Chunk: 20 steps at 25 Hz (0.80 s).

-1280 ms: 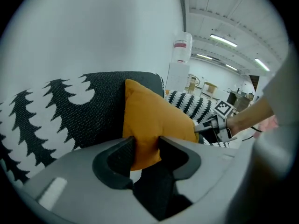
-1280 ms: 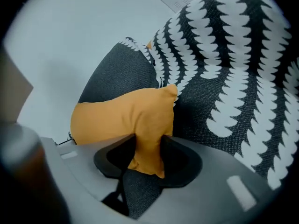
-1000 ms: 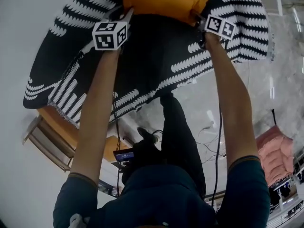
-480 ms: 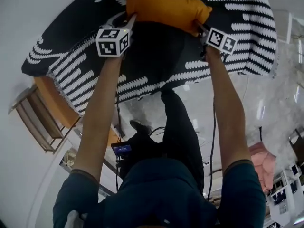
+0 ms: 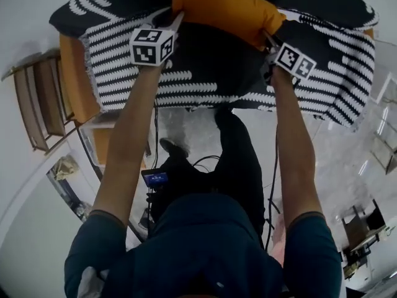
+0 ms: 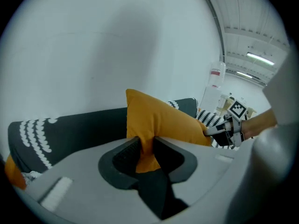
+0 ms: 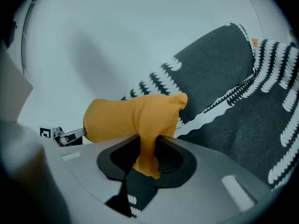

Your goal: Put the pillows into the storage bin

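Pillow: orange pillow (image 5: 223, 8), one item, held over the sofa, towards its far edge from where the person stands; whether its underside touches the throw cannot be told.
Long axis: runs left to right across the person's front, roughly along the length of the sofa.
Left gripper (image 5: 175, 22): jaws pinched on the pillow's left corner, orange fabric bunched between the pads.
Right gripper (image 5: 268, 39): jaws pinched on the opposite corner, a fold of orange fabric hanging down through them.
Nearer hand: neither; each gripper holds one end, so the pillow spans the gap between them and both arms are stretched out alike.
Support below: sofa (image 5: 71, 73) with orange upholstery showing at its left end, draped in a black-and-white patterned throw (image 5: 205, 67).
Beside the sofa's left end: wooden rack (image 5: 34, 98), standing against the wall.
Storage bin: not seen in any view; its direction from the pillow cannot be given.
Judgement: pillow is secured at both ends and ready to carry; the coming move depends on turning to find the bin while keeping both ends level.
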Tool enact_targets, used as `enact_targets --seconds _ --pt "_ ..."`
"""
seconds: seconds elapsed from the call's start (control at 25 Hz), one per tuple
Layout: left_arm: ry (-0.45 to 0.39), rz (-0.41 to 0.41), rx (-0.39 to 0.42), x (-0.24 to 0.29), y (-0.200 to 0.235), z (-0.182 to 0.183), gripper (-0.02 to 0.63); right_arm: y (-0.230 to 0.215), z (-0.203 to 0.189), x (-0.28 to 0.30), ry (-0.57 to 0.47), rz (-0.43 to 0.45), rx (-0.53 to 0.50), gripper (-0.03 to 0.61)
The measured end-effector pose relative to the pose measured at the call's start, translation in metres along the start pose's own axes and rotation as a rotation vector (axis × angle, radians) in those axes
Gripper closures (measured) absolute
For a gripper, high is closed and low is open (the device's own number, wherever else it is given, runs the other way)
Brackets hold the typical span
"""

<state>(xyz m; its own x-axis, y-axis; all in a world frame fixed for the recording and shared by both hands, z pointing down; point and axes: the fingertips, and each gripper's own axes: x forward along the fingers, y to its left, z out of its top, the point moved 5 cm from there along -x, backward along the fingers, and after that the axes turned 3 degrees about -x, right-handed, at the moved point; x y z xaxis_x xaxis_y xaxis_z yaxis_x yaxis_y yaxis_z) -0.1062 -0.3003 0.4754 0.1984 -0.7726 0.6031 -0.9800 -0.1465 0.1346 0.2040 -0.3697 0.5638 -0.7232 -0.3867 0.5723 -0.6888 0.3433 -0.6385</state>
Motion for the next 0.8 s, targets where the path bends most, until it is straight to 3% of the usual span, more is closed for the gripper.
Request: enact_targets --seconds 0.4,0.8 --pt "-0.078 0.184 -0.105 -0.16 0.099 -0.047 0.522 0.16 -0.051 0.044 0.111 0.114 -0.115 0.462" --pt "-0.125 0.349 -0.201 -0.348 0.182 -0.128 0.523 0.331 -0.154 0.072 0.228 0.221 -0.214 0.462"
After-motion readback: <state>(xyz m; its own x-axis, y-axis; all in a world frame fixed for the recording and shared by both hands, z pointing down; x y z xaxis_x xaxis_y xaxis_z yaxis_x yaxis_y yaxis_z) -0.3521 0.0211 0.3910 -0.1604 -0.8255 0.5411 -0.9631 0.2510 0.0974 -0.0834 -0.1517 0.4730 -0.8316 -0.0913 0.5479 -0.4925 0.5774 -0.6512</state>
